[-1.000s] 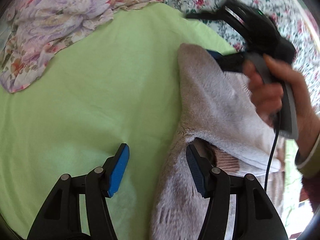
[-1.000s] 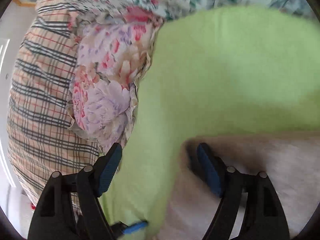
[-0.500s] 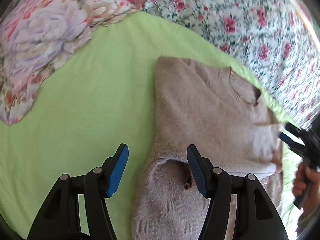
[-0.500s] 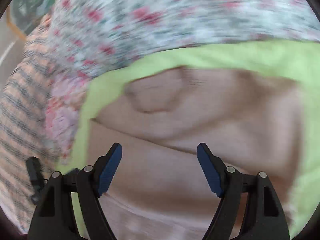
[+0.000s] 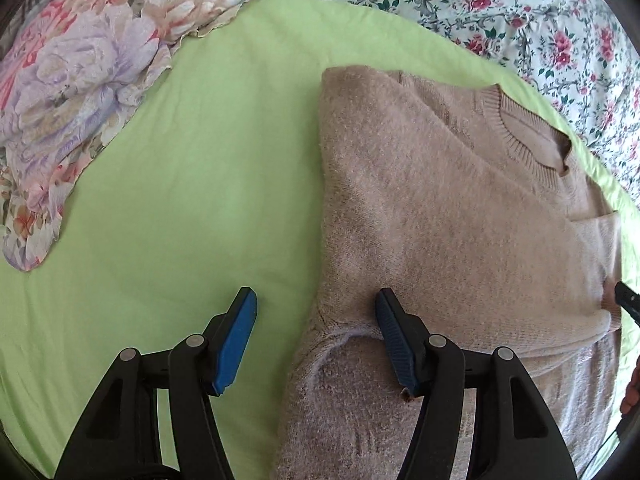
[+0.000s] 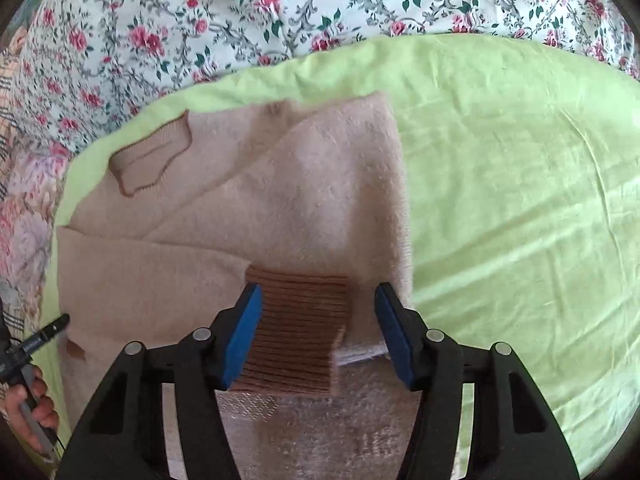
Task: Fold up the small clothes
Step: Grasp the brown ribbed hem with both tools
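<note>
A fuzzy beige sweater lies on the green sheet with one side folded over its front and the ribbed neckline at the far end. My left gripper is open over the sweater's left edge, one finger above the knit and the other above the sheet. In the right wrist view the sweater shows a brown ribbed cuff lying on it. My right gripper is closing with the cuff between its jaws, and a gap remains at the right pad.
A bunched floral quilt lies at the sheet's left, and a rose-print cover runs along the far side. Checked fabric shows at the edge. A hand holds the other gripper's handle. Bare green sheet lies to the right of the sweater.
My right gripper has let go of the folded side, swung across the sweater to the cuff, and its jaws have narrowed. The fold now lies flat. My left gripper shifted slightly.
</note>
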